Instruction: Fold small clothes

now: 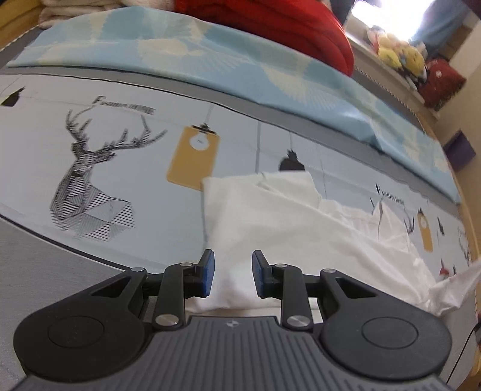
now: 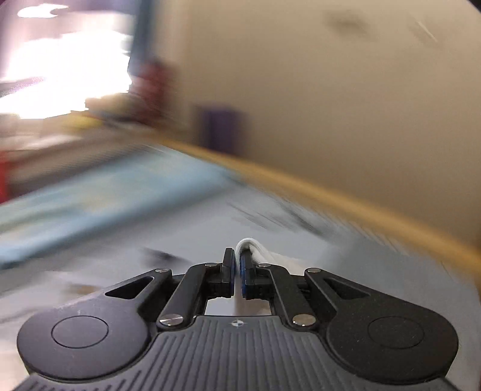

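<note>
A small white garment (image 1: 285,228) lies partly folded on the printed bed sheet (image 1: 120,168), stretching from the centre toward the lower right. My left gripper (image 1: 233,270) is open, its blue pads either side of the garment's near edge, holding nothing. In the right wrist view, my right gripper (image 2: 238,264) is shut on a bunched white edge of the garment (image 2: 252,248), which sticks out above and right of the pads. The right wrist view is heavily motion-blurred.
A light blue patterned blanket (image 1: 186,51) lies along the far side of the bed, with a red quilt (image 1: 270,21) behind it. Yellow plush toys (image 1: 399,54) sit on a sill at the upper right. The wooden bed rim (image 2: 345,195) runs along the right.
</note>
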The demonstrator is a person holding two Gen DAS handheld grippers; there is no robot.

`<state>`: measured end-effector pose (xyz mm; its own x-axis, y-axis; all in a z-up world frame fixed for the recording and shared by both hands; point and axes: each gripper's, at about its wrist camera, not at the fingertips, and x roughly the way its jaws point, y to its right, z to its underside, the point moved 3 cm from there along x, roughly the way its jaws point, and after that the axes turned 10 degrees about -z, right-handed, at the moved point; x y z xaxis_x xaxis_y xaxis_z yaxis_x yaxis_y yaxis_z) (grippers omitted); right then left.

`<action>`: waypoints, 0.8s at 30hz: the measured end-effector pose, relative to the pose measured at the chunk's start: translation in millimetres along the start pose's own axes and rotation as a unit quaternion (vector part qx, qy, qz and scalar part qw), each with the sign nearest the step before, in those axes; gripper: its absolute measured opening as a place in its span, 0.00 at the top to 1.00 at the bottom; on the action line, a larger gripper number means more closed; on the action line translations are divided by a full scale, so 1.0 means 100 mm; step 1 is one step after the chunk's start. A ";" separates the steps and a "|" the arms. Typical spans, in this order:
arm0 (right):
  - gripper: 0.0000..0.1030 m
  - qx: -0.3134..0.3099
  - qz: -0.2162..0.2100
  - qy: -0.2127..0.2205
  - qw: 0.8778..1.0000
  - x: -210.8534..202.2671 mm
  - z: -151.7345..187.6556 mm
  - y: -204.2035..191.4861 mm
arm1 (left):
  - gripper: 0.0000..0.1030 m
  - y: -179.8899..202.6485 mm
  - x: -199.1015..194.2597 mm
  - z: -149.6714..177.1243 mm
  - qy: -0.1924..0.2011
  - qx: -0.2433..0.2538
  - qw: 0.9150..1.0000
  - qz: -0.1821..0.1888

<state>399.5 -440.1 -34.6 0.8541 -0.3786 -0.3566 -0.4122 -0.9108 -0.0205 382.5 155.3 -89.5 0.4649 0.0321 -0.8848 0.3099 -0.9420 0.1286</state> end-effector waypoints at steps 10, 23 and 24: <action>0.88 -0.178 -0.483 -0.195 0.835 -1.85 1.19 -3.06 | 0.71 -0.36 -0.18 -0.20 0.009 -0.069 0.997 0.024; 0.53 0.023 -0.207 -0.315 0.926 -1.09 1.02 -1.90 | 0.71 -0.26 0.10 -0.03 -0.010 -0.055 0.998 0.010; 0.54 0.072 -0.189 -0.331 0.922 -0.97 1.07 -1.75 | 0.71 -0.23 0.16 -0.01 -0.014 -0.053 0.998 0.008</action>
<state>355.0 -226.2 -96.5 0.5839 0.1887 -0.7896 -0.2033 -0.9077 -0.3672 383.4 178.3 -105.8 0.4471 0.0055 -0.8944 0.3896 -0.9013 0.1892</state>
